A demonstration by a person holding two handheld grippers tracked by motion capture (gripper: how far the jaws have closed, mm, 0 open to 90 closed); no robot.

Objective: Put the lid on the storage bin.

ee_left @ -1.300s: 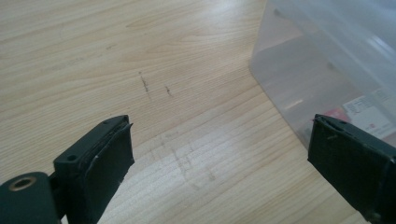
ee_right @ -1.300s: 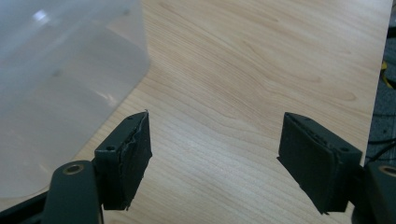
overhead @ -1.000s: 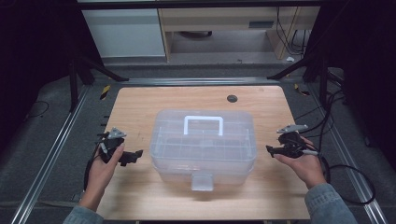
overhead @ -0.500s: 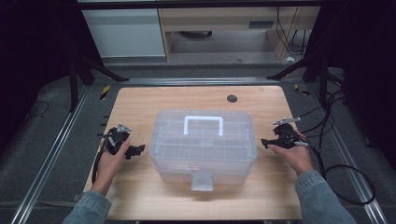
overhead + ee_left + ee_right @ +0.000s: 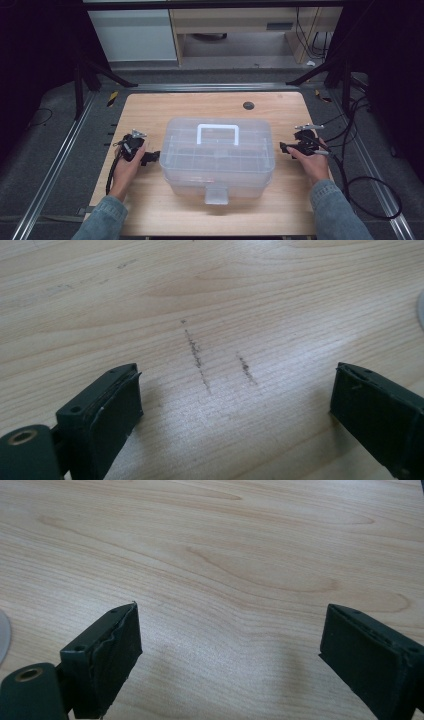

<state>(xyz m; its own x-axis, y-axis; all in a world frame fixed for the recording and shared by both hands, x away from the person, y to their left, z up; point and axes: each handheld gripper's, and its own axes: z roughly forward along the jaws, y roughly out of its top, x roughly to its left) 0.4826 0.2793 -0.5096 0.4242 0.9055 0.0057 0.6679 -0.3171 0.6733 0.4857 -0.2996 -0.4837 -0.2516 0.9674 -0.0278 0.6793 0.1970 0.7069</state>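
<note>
Centrally, clear ribbed plastic box (image 5: 217, 155), rectangular white handle (image 5: 217, 131), wood-grain table (image 5: 150, 107).

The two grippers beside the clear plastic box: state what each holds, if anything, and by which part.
Nothing is held. The left gripper and right gripper stand open over bare table, either side of the box.

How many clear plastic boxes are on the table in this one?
1. The clear plastic box sits mid-table, lid shut, white handle on top, between the left gripper and the right gripper, both open.
</note>
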